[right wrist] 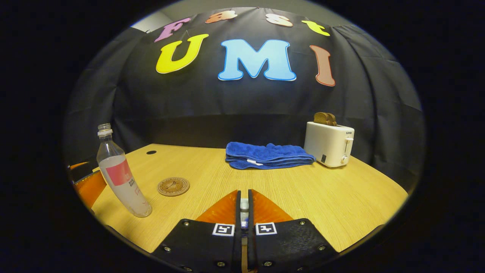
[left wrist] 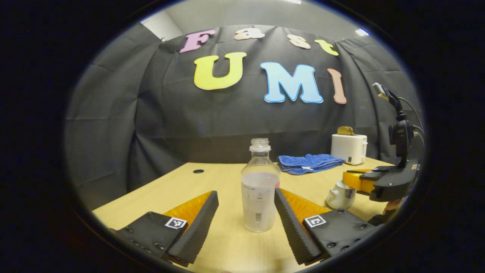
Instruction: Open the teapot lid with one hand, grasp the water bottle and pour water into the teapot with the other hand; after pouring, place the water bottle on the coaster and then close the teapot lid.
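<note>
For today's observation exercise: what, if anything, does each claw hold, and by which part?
Left claw is open around the bottle, gripping nothing. Right claw pinches the teapot lid by its knob.

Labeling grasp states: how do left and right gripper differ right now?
The left gripper is open, its fingers either side of the upright water bottle without squeezing it. The right gripper is nearly shut on a small white knob, probably the teapot lid's. The left sits lower; the right hovers above the teapot. Both are over the table.
</note>
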The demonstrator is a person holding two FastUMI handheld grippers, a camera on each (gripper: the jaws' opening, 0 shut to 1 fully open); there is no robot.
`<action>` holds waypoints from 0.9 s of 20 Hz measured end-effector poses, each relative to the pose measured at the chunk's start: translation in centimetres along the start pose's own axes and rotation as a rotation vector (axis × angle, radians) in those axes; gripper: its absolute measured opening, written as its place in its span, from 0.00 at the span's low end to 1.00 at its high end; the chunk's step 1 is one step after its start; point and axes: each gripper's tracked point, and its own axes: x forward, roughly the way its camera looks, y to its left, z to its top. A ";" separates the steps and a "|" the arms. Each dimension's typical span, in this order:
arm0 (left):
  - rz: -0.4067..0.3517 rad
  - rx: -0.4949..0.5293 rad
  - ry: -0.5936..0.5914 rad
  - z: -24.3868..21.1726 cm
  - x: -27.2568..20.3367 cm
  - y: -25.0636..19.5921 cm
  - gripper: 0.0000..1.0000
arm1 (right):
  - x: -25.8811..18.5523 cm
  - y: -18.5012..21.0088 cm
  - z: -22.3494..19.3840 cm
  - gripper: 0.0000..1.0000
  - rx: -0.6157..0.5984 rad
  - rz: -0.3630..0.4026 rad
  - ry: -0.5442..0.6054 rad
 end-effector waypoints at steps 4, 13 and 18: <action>-0.015 -0.005 0.012 -0.6 0.3 -0.5 1.00 | -0.2 0.1 0.4 0.06 0.021 0.012 -0.011; -0.031 0.045 0.034 -1.1 2.1 -1.5 1.00 | -3.3 0.5 4.8 0.06 0.018 0.020 -0.137; -0.030 0.059 0.037 -1.4 3.6 -1.6 1.00 | -4.4 0.3 5.2 0.06 0.028 0.028 -0.147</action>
